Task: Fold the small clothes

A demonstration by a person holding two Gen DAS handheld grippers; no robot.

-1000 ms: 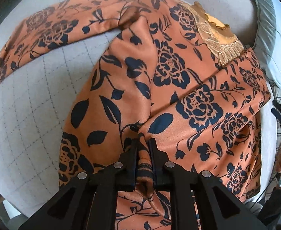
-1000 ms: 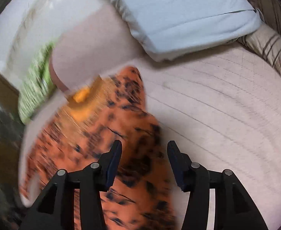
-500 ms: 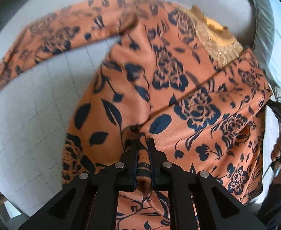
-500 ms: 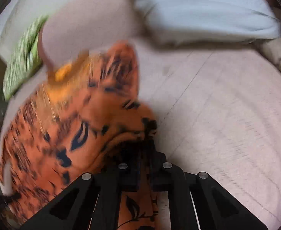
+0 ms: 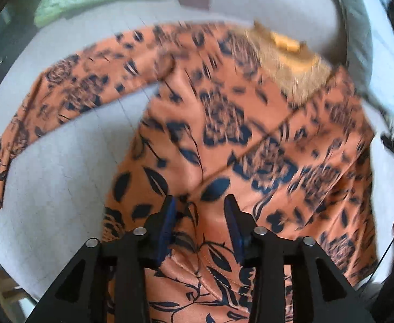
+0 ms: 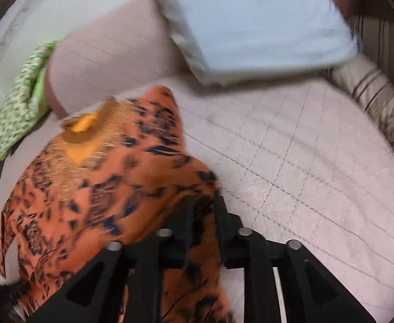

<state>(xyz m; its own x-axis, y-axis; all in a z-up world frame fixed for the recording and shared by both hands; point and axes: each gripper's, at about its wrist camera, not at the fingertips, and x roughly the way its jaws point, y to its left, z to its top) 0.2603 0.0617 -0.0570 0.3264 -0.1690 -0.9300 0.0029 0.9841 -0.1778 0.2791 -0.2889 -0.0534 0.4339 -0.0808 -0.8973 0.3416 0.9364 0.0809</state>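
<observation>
there, left gripper [image 5: 200, 210] jaws just opened over orange dress [image 5: 224, 140], right gripper [image 6: 203, 212] jaws reopening astride its edge

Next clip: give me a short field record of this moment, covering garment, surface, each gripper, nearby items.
garment: orange floral top, one sleeve spread out to the side, gold neckline away from the grippers
surface: pale quilted bed cover
left gripper: jaws just opened, cloth lying between them, pads apart from it
right gripper: jaws just opening; blurred, grip on cloth unclear
nearby: pale blue pillow, green patterned cloth
</observation>
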